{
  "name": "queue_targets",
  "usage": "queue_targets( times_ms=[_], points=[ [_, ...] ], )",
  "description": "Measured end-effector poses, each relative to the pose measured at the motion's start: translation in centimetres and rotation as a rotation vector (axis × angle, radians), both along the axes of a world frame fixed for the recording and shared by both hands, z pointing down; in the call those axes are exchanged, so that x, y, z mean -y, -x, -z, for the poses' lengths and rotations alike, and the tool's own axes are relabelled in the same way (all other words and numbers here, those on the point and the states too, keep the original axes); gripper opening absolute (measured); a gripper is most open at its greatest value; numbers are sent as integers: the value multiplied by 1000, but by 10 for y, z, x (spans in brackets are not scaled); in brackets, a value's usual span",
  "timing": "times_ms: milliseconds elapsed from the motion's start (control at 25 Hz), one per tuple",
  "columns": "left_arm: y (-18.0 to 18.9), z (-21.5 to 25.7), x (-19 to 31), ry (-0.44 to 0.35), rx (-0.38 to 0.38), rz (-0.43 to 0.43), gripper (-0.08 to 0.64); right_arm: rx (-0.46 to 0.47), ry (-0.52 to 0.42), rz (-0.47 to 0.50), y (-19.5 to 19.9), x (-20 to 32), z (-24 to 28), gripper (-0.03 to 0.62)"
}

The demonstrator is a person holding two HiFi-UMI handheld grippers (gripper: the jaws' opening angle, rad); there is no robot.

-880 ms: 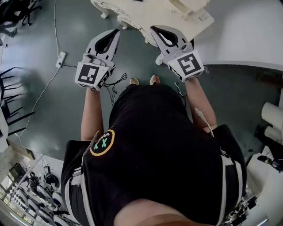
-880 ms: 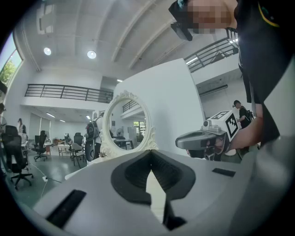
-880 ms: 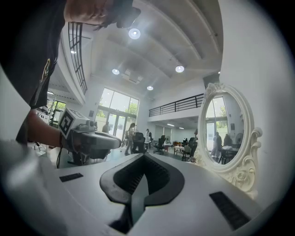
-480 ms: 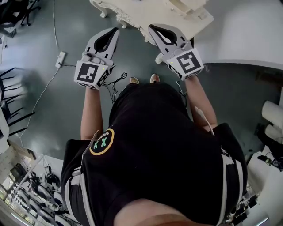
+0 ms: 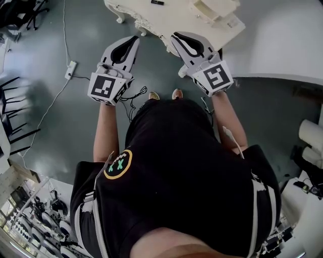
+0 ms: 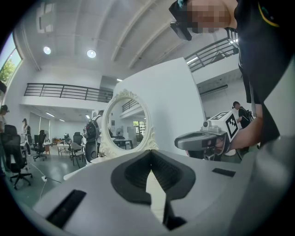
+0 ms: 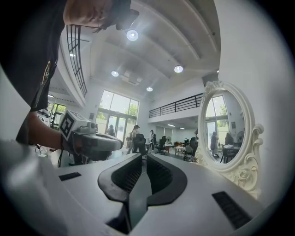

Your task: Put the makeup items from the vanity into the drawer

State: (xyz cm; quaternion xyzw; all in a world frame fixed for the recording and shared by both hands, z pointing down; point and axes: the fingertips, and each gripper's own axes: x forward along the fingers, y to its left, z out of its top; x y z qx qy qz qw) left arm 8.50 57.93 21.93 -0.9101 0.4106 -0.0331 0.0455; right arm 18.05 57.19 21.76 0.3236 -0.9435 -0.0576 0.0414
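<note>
The cream vanity [image 5: 171, 17] stands ahead of me at the top of the head view. A small dark makeup item [image 5: 157, 2] lies on its top, and a pale box-like compartment [image 5: 212, 7] sits further right. My left gripper [image 5: 133, 39] hovers over the floor, left of the vanity's front edge, jaws shut and empty. My right gripper [image 5: 176, 36] hangs at the vanity's front edge, also shut with nothing in it. The oval white-framed mirror [image 6: 126, 124] [image 7: 224, 133] shows in both gripper views. Each gripper view also catches the other gripper [image 6: 203, 140] [image 7: 92, 138].
A power strip with cables [image 5: 70, 69] lies on the grey floor to the left. Dark chairs [image 5: 10, 116] stand at the left edge. A white partition wall [image 5: 282, 35] rises to the right of the vanity. People and desks fill the hall behind.
Both grippers sit slightly lower and to the right in the head view. More of the vanity top shows, including the dark item. The jaws stay as they were.
</note>
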Motion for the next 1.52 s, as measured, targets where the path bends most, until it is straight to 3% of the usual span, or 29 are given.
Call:
queue_targets(
  times_ms=[200,480,880,1520],
  points=[
    [-3,-10,23,8,1,3,20,14,10,0,-5,23,-11,88],
    [-13,-20,49,8,1,5,20,25,2,26,-13,49,-17,245],
    [-15,-15,56,21,3,3,20,28,39,44,-11,57,-17,598],
    [-32,-7,51,19,21,32,20,9,30,81,-26,52,-16,598]
  ],
)
